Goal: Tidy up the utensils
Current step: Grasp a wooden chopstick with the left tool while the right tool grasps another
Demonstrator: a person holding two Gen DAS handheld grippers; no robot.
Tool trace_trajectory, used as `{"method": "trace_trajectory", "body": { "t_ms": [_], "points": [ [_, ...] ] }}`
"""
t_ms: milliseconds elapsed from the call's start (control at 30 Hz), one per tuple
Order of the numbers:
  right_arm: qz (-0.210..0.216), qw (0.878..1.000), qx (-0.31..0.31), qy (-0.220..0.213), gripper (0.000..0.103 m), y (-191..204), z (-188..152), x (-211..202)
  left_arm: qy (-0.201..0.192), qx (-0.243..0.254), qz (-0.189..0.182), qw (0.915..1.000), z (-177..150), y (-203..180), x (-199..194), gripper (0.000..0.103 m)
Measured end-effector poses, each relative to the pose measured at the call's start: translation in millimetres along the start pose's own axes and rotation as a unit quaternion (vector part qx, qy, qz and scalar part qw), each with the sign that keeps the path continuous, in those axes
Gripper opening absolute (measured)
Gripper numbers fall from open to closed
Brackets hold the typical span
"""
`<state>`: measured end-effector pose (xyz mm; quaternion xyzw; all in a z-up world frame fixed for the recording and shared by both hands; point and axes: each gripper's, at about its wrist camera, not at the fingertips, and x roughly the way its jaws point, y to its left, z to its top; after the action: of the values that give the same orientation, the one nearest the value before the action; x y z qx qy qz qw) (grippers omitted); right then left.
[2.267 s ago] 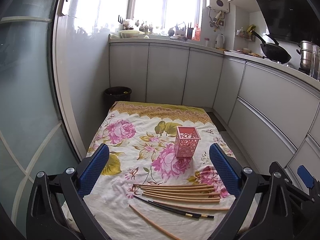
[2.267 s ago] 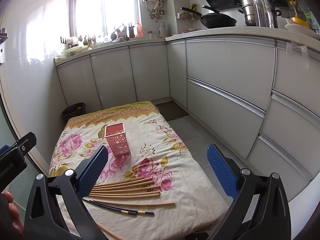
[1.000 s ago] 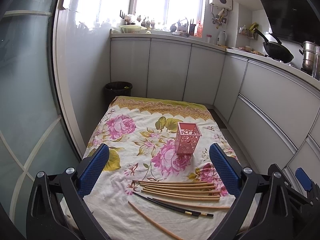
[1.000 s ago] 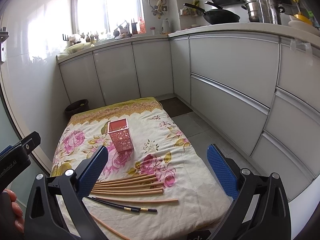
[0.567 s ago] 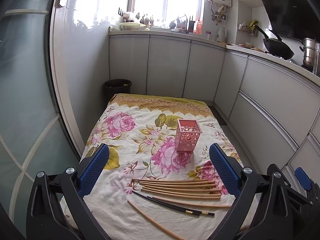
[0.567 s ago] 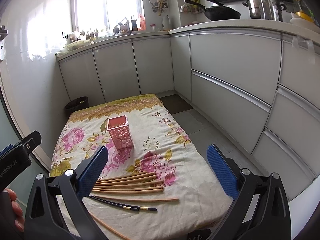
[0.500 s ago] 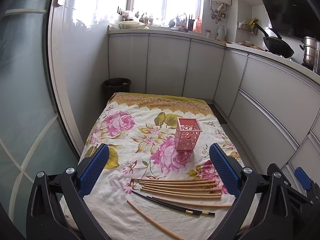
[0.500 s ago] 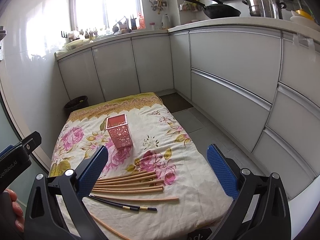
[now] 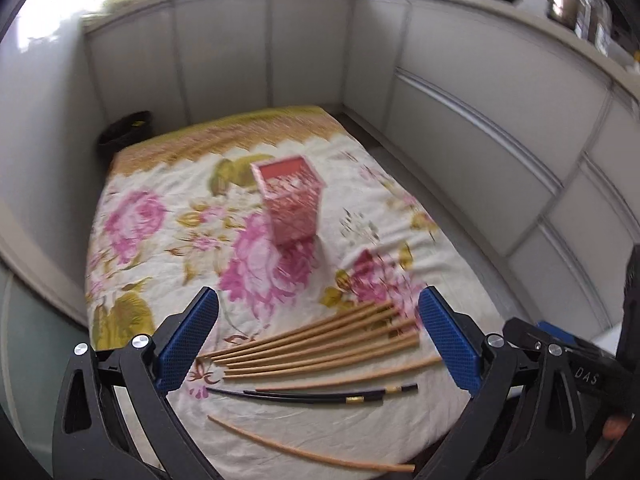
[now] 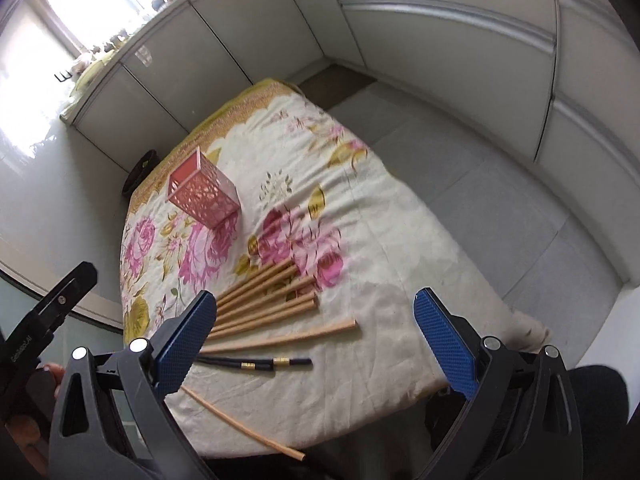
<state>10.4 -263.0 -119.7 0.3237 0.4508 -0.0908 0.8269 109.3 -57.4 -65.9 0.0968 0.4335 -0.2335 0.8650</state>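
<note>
Both views tilted down; bin [image 9: 127,130] blurred, half hidden.

Both the left gripper [image 9: 318,336] and right gripper [image 10: 314,330] now tilt down, closer over the wooden chopsticks [image 9: 316,346] at the floral cloth's [image 9: 168,248] near edge.

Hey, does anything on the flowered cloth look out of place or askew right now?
Yes. One wooden chopstick lies alone at the near edge of the cloth, slanted away from the neat wooden bundle. A black pair lies separately between them. The pink holder stands upright, with no chopsticks visible in it.
</note>
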Motion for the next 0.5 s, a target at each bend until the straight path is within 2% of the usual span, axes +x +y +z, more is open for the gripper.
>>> {"method": "trace_trajectory", "body": {
  "t_ms": [67, 133, 233, 333, 400, 500],
  "points": [
    [0.029, 0.998, 0.035, 0.051, 0.096, -17, -8, 13, 0.072, 0.073, -0.039, 0.994, 6, -14, 33, 0.096],
    [0.051, 0.992, 0.07, 0.093, 0.096, -31, -18, 24, 0.134, 0.125, -0.054, 0.9816, 11, -23, 66, 0.096],
    [0.06, 0.986, 0.093, 0.123, 0.096, -41, -25, 33, 0.208, 0.15, -0.058, 0.9647, 19, -29, 109, 0.096],
    [0.056, 0.986, 0.092, 0.123, 0.096, -42, -23, 36, 0.278, 0.149, -0.072, 0.9462, 24, -27, 145, 0.095],
    [0.061, 0.985, 0.094, 0.128, 0.096, -43, -19, 39, 0.306, 0.152, -0.069, 0.9372, 28, -27, 165, 0.09],
    [0.072, 0.982, 0.101, 0.139, 0.096, -47, -13, 46, 0.331, 0.176, -0.057, 0.9253, 30, -28, 185, 0.07]
  ]
}}
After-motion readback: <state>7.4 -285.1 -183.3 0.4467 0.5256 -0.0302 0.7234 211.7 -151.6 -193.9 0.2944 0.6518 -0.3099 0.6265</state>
